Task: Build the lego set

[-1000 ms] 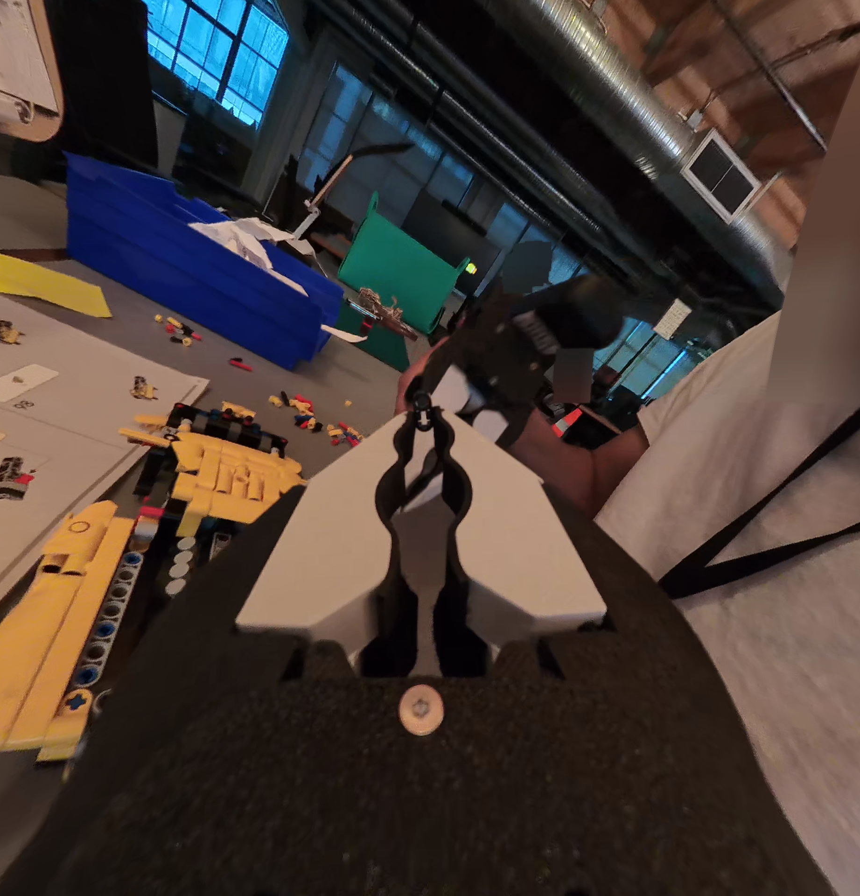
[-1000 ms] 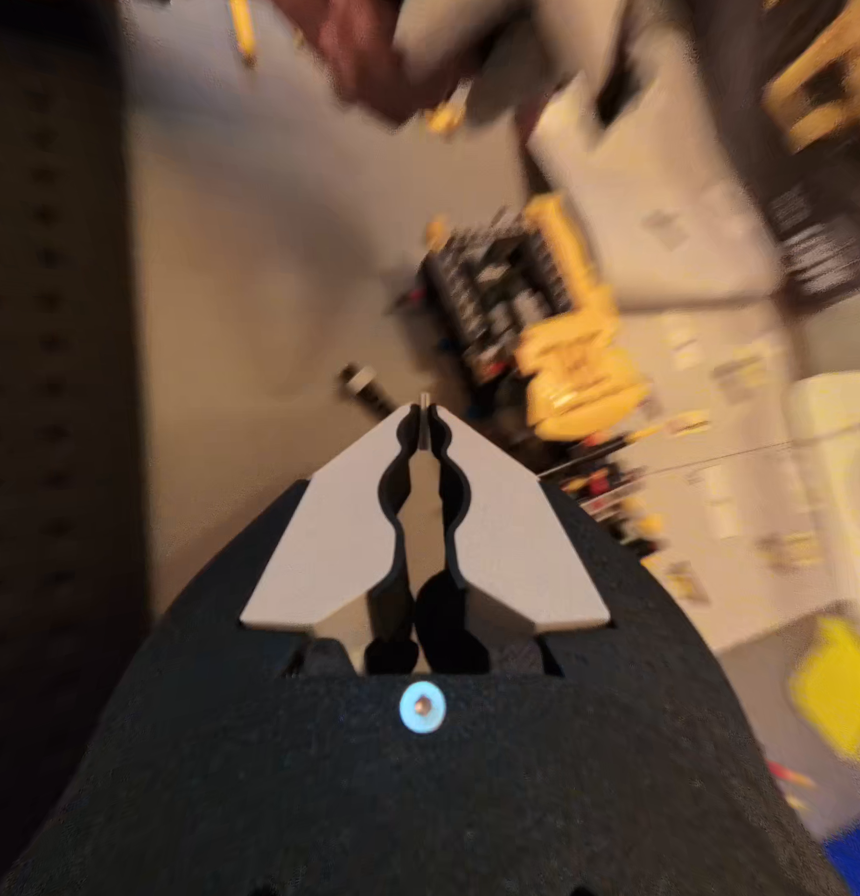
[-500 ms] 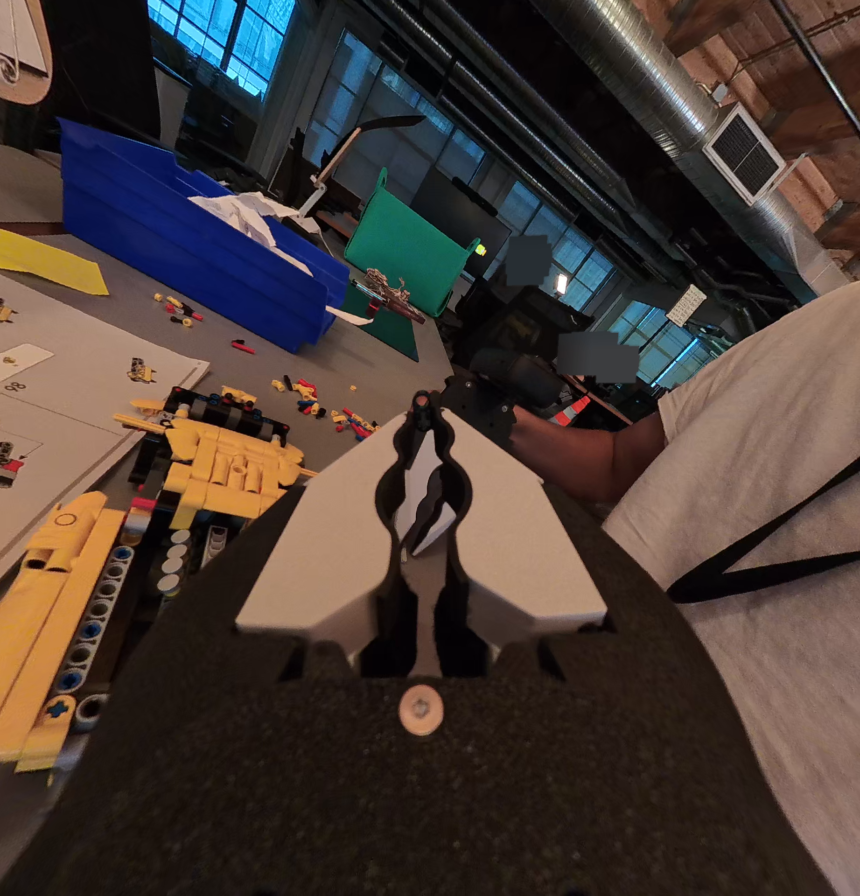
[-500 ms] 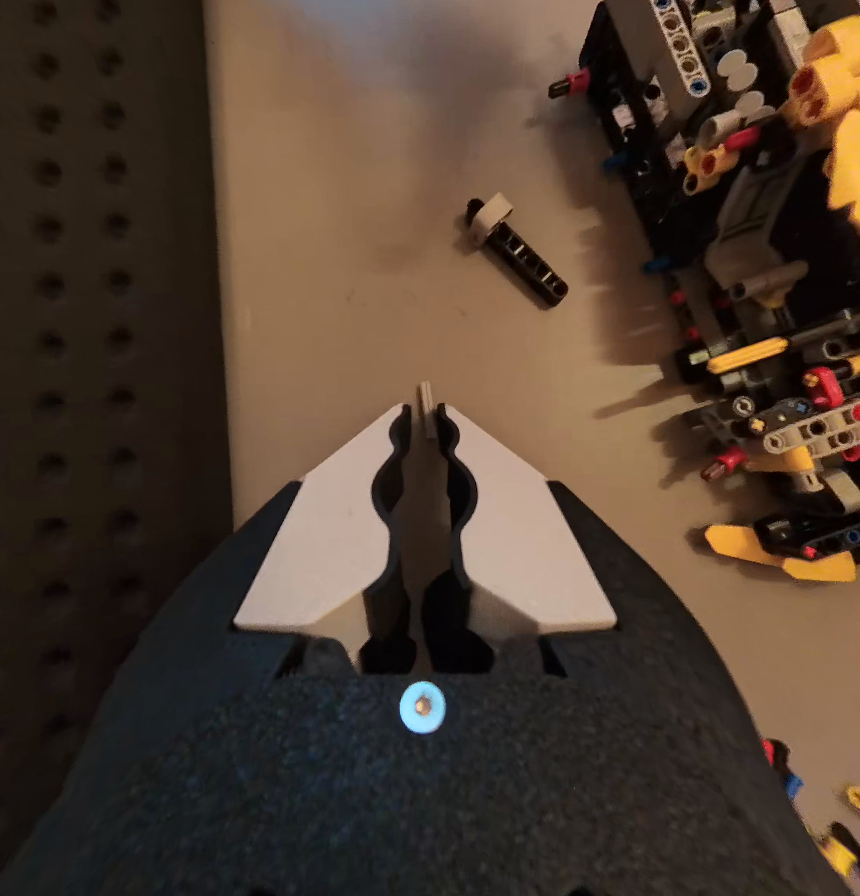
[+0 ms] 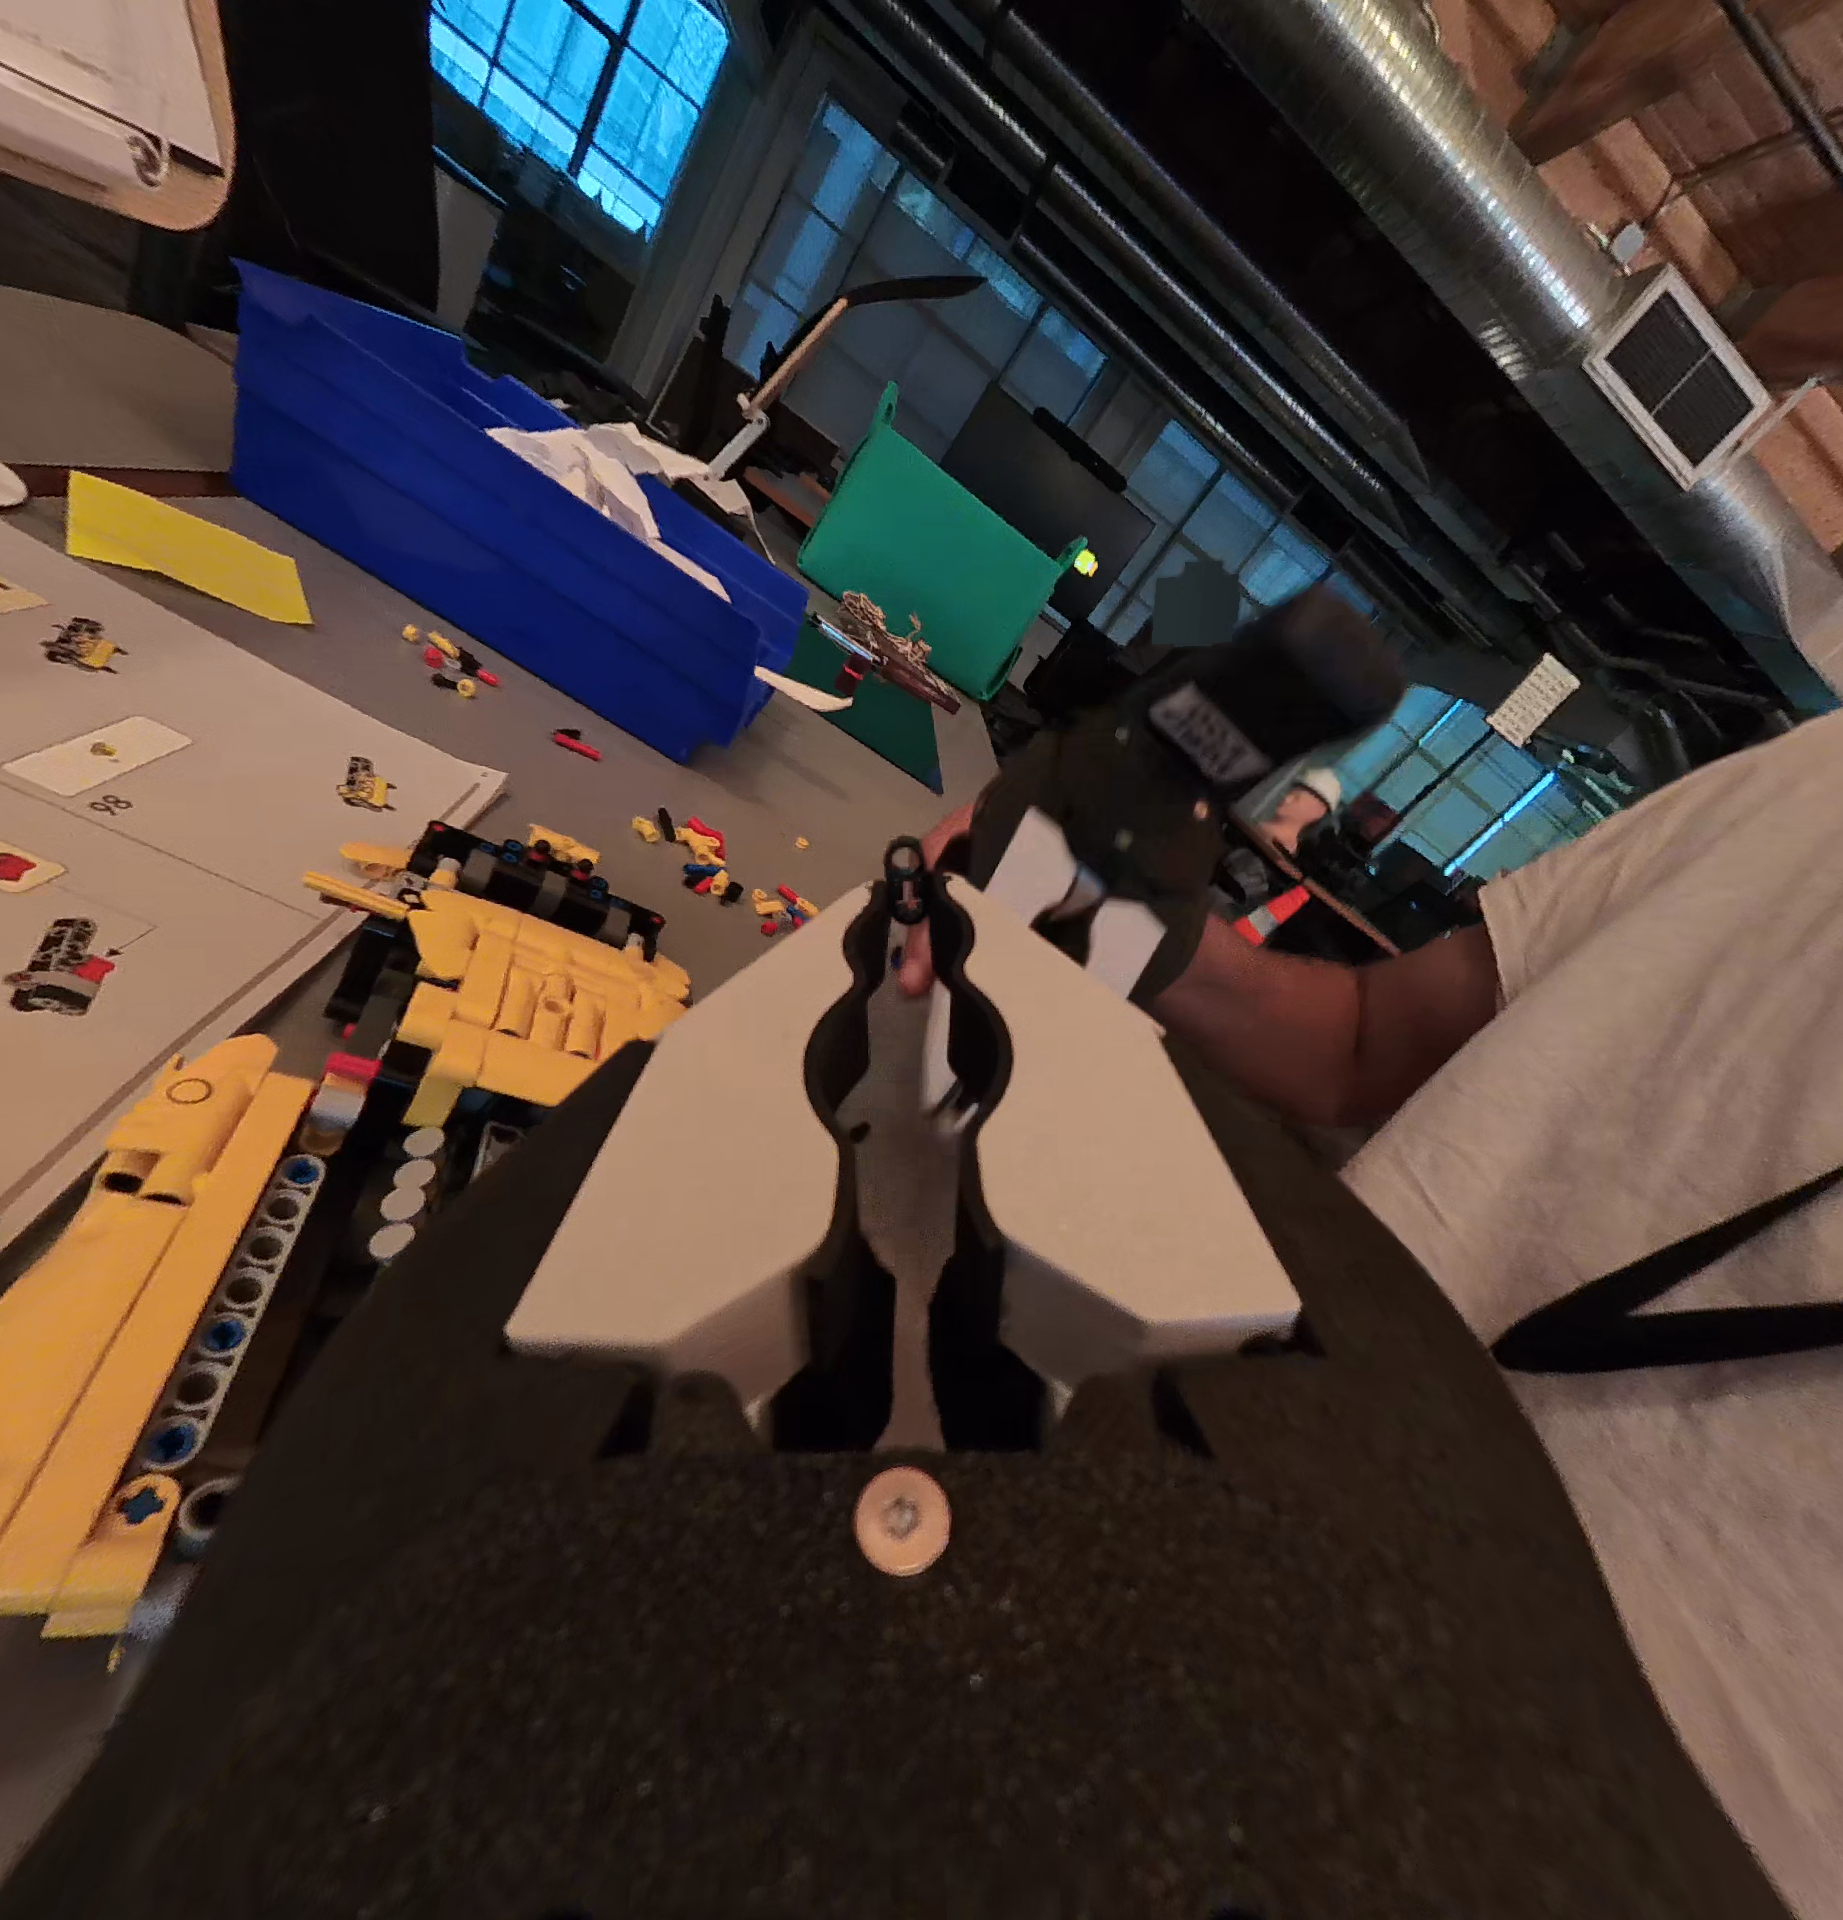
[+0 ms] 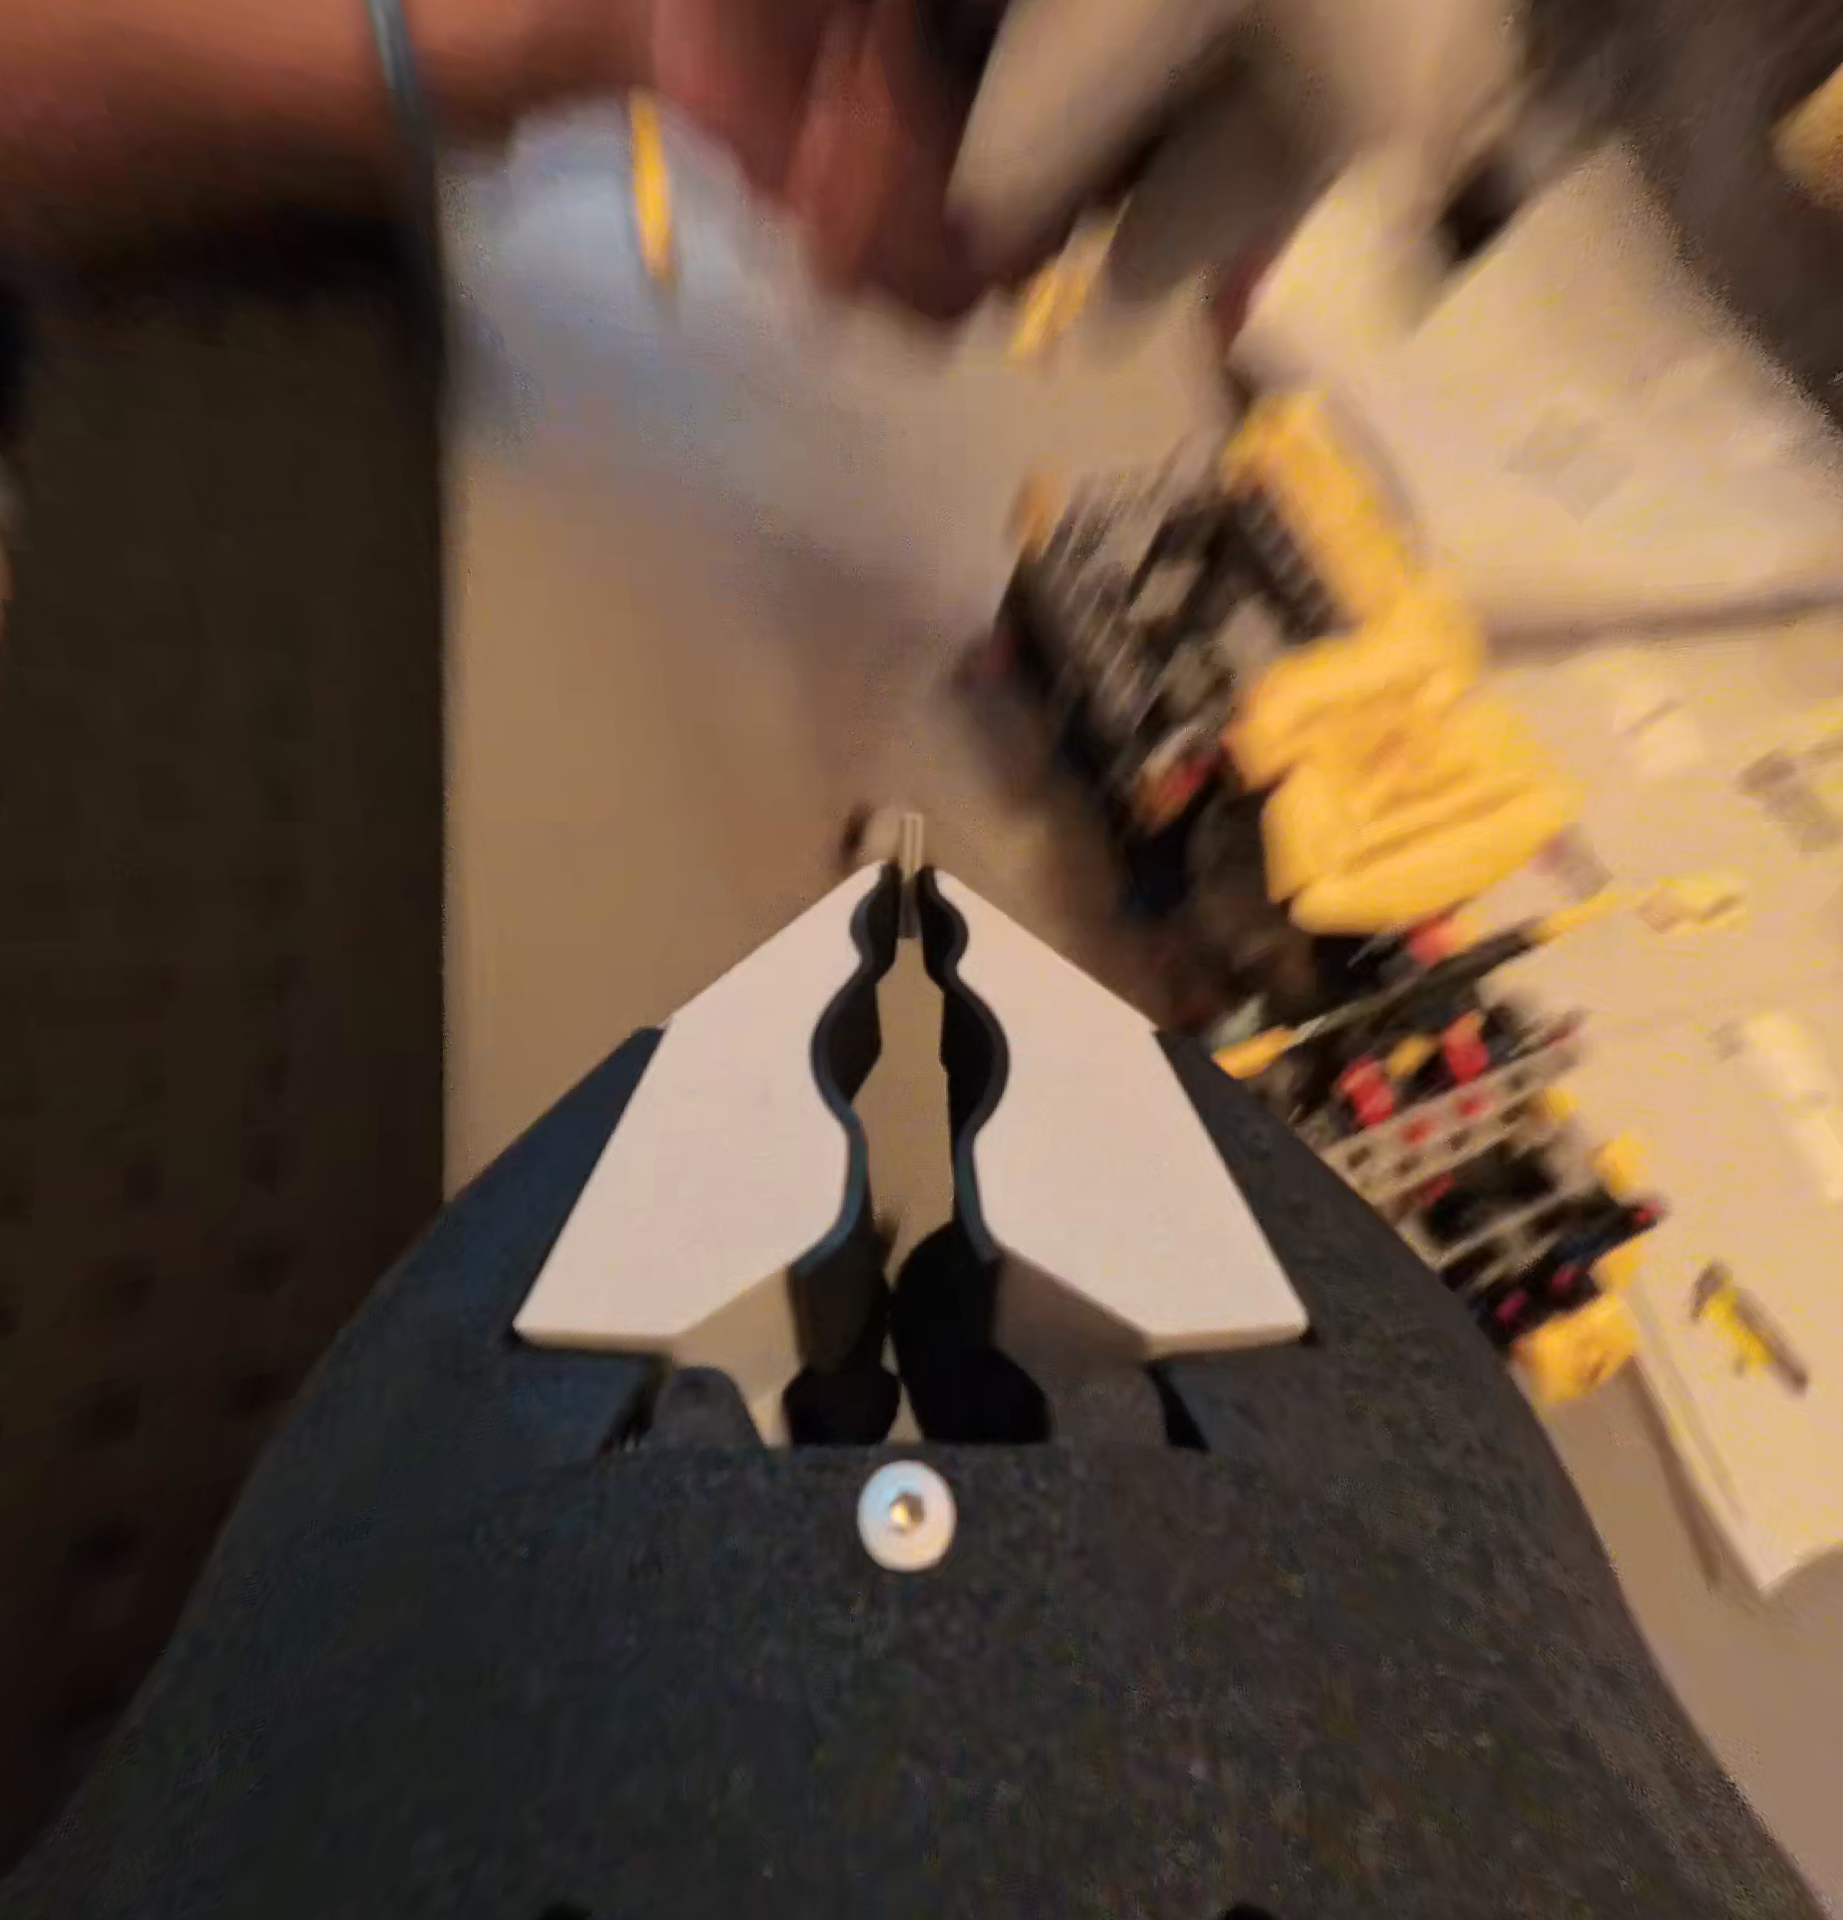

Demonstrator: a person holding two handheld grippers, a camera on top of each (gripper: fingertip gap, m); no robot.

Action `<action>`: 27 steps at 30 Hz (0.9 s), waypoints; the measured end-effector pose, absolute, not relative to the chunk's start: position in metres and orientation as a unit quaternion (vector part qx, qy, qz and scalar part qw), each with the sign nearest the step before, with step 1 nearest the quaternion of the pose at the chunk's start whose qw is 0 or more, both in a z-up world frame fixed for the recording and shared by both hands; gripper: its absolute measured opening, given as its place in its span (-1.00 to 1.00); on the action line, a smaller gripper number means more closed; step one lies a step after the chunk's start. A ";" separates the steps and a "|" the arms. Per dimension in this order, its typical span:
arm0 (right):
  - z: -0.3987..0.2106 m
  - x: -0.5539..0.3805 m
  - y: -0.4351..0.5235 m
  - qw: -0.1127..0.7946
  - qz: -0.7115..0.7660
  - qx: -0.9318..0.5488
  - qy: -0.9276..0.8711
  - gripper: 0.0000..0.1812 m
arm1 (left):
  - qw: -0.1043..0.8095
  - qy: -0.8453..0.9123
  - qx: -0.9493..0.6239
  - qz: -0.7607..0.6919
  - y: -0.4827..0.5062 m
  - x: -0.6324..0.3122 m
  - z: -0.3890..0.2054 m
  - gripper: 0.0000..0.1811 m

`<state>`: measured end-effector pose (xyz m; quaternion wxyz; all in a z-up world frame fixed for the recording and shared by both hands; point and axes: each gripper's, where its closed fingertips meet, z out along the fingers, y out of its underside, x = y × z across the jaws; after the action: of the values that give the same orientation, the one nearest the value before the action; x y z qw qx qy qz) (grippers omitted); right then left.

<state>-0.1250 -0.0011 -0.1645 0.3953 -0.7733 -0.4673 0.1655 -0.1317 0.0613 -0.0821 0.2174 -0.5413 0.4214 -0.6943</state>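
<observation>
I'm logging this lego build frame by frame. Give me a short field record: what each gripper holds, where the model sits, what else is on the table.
left gripper: shut on a small black connector piece
right gripper: shut on a small light pin
yellow and black model: on the grey table, partly built
instruction sheets: beside the model
loose pieces: scattered behind the model
blue bin: farther back, crumpled paper inside
right wrist view: motion-blurred, details unclear

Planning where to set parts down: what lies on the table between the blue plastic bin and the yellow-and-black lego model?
Left wrist view: grey tabletop with loose small lego pieces scattered between the blue plastic bin and the yellow-and-black lego model.
</observation>
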 end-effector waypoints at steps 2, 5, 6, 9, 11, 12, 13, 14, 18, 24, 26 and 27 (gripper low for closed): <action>-0.098 -0.132 0.032 0.532 0.224 -0.723 -0.379 -0.97 | 0.220 0.407 -0.535 -0.707 0.062 -0.130 -0.078 -0.93; -0.056 -0.131 0.059 0.590 0.337 -0.675 -0.287 -0.97 | 0.218 0.395 -0.513 -0.731 0.060 -0.132 -0.069 -0.93; -0.056 -0.130 0.065 0.593 0.353 -0.669 -0.278 -0.97 | 0.218 0.396 -0.508 -0.733 0.060 -0.132 -0.068 -0.93; -0.063 -0.129 0.069 0.593 0.375 -0.660 -0.268 -0.97 | 0.225 0.396 -0.509 -0.731 0.061 -0.133 -0.067 -0.93; -0.070 -0.132 0.067 0.592 0.358 -0.664 -0.284 -0.97 | 0.226 0.394 -0.508 -0.732 0.062 -0.134 -0.065 -0.93; -0.074 -0.132 0.068 0.589 0.345 -0.671 -0.289 -0.97 | 0.227 0.395 -0.508 -0.731 0.062 -0.135 -0.065 -0.93; -0.076 -0.132 0.067 0.591 0.342 -0.670 -0.292 -0.97 | 0.226 0.398 -0.506 -0.731 0.061 -0.135 -0.064 -0.93; -0.074 -0.134 0.065 0.591 0.354 -0.664 -0.292 -0.97 | 0.225 0.398 -0.506 -0.731 0.061 -0.136 -0.064 -0.93; -0.084 -0.139 0.065 0.580 0.344 -0.674 -0.303 -0.97 | 0.215 0.389 -0.504 -0.740 0.061 -0.135 -0.064 -0.93; -0.088 -0.139 0.066 0.573 0.352 -0.679 -0.296 -0.97 | 0.213 0.394 -0.508 -0.736 0.059 -0.133 -0.067 -0.93; -0.089 -0.140 0.065 0.570 0.357 -0.679 -0.293 -0.97 | 0.207 0.392 -0.507 -0.739 0.057 -0.130 -0.068 -0.93; -0.089 -0.140 0.065 0.570 0.360 -0.678 -0.292 -0.97 | 0.205 0.392 -0.506 -0.740 0.056 -0.129 -0.069 -0.93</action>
<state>-0.1399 0.0646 -0.0887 0.5702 -0.6783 -0.2925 0.3595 -0.1288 0.0559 -0.0685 0.2045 -0.5064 0.3923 -0.7401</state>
